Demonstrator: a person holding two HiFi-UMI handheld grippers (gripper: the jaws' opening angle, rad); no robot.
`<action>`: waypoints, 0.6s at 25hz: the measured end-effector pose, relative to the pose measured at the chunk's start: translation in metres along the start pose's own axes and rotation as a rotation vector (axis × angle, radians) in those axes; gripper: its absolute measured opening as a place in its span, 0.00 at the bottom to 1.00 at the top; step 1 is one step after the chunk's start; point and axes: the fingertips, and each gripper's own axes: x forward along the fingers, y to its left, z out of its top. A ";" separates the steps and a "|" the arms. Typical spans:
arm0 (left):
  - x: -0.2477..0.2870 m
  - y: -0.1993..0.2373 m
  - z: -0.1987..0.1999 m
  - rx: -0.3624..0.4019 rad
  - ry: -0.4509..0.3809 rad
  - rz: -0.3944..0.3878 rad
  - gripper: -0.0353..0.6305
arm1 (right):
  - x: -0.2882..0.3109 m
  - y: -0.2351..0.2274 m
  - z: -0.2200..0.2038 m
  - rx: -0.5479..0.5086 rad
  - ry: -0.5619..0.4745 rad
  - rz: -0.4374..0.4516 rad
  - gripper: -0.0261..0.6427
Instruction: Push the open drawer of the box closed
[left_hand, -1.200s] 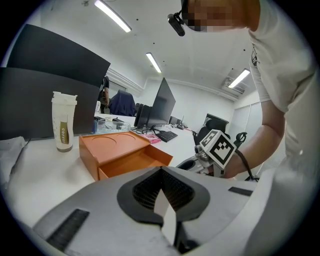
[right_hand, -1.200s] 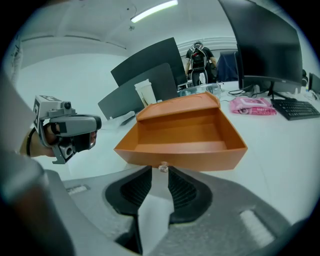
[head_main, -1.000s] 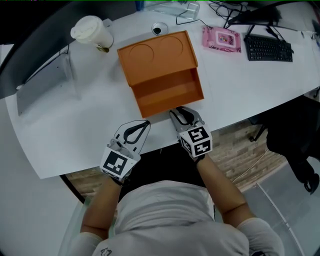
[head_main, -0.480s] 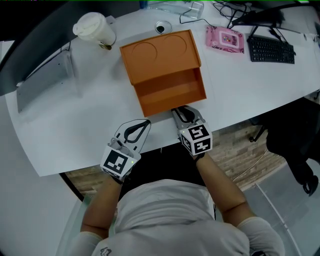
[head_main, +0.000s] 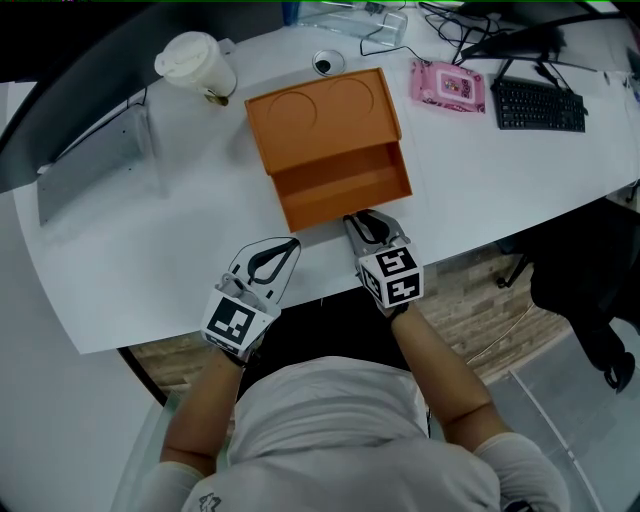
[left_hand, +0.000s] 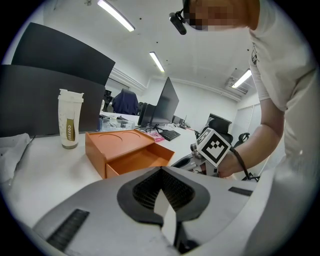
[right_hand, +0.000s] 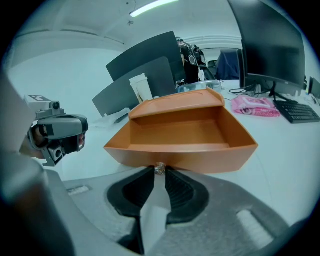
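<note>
Head view has the orange box (head_main: 322, 112) sitting on the white table (head_main: 150, 250), with its drawer (head_main: 340, 188) pulled out toward the person. Right gripper (head_main: 356, 220) is right up against the drawer front. In the right gripper view its jaws have just been closing and now pinch the little knob (right_hand: 160, 169) on that front panel. Left gripper (head_main: 294, 243) hangs near the drawer's front left corner, not touching it, jaws together with nothing in them. Coffee cup (head_main: 195, 65) and keyboard (head_main: 537, 105) sit further back
</note>
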 end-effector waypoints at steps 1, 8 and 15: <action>0.000 0.001 0.001 0.001 0.001 0.000 0.05 | 0.001 -0.001 0.001 0.001 0.000 0.000 0.14; 0.001 0.008 0.001 -0.017 0.007 0.012 0.05 | 0.010 0.002 0.010 0.004 -0.003 0.012 0.14; 0.003 0.018 0.002 -0.024 -0.001 0.037 0.05 | 0.018 -0.003 0.021 -0.005 -0.001 0.019 0.14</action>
